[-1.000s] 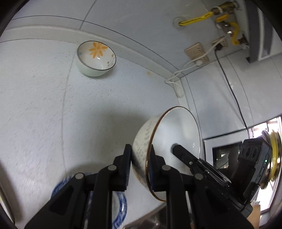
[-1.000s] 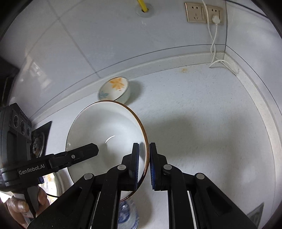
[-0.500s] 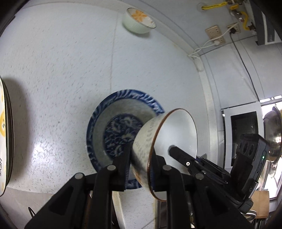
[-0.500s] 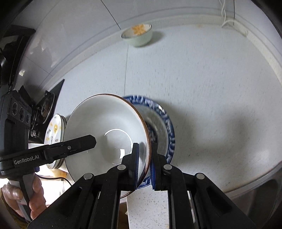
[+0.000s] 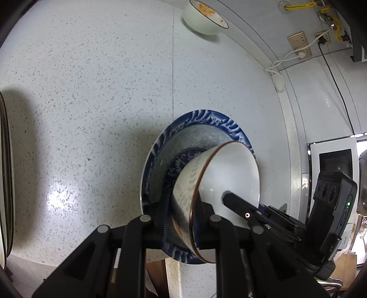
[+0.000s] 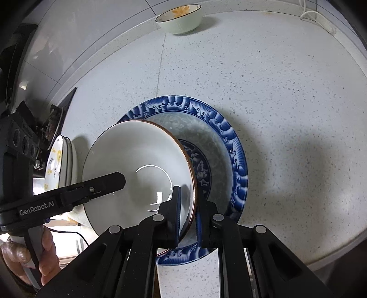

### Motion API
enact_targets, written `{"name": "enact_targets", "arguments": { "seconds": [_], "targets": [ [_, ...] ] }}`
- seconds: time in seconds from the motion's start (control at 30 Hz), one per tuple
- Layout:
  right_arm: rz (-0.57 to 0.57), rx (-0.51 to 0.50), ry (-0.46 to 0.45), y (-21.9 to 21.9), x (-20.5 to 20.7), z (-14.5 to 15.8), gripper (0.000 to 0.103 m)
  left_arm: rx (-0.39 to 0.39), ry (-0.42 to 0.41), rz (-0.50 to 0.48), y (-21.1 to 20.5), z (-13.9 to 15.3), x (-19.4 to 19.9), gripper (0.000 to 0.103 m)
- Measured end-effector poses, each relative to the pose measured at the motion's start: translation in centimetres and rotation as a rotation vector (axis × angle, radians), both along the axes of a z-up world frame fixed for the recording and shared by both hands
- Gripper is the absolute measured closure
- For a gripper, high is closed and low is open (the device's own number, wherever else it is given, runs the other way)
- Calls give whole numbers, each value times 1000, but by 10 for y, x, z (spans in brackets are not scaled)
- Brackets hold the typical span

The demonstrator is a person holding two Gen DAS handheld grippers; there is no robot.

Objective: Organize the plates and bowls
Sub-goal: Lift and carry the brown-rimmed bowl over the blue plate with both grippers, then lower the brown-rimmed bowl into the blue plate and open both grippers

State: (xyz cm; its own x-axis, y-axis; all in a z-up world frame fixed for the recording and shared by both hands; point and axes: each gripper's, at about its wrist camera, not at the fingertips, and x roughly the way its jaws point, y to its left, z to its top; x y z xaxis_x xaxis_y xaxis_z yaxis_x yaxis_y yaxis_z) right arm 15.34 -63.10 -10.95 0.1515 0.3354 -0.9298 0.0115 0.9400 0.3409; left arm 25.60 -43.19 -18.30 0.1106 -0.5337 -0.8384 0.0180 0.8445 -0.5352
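Note:
A white bowl (image 5: 229,169) with a brown rim hangs tilted over a blue patterned plate (image 5: 195,119) lying on the speckled counter. My left gripper (image 5: 184,206) pinches one side of the bowl's wall, its jaws closing on it. In the right wrist view my right gripper (image 6: 187,199) is shut on the opposite side of the bowl (image 6: 137,146), just above the plate (image 6: 229,137). One left finger (image 6: 103,183) reaches inside the bowl. I cannot tell whether the bowl's foot touches the plate.
A small pale bowl with an orange flower (image 6: 181,20) stands by the back wall. Stacked white plates with yellow marks (image 6: 59,160) sit left of the blue plate. A hand (image 6: 43,247) grips the left tool. Wall sockets (image 5: 300,43) with a cable; the counter edge runs just below the plate.
Both grippers have come down with the bowl, and the blue plate now lies close beneath it. The flower bowl has slid toward the top of both views.

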Motion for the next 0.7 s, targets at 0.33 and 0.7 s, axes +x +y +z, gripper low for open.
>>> {"name": "enact_targets", "arguments": {
  "seconds": [0.33,0.7],
  "targets": [
    [-3,-17,-8,-6,-3,0,92,6,-17,-33,-10,-3,10,88],
    [11,-18,-19,1,2,0,92,30,-43,-39,-6,-1,12,88]
  ]
}}
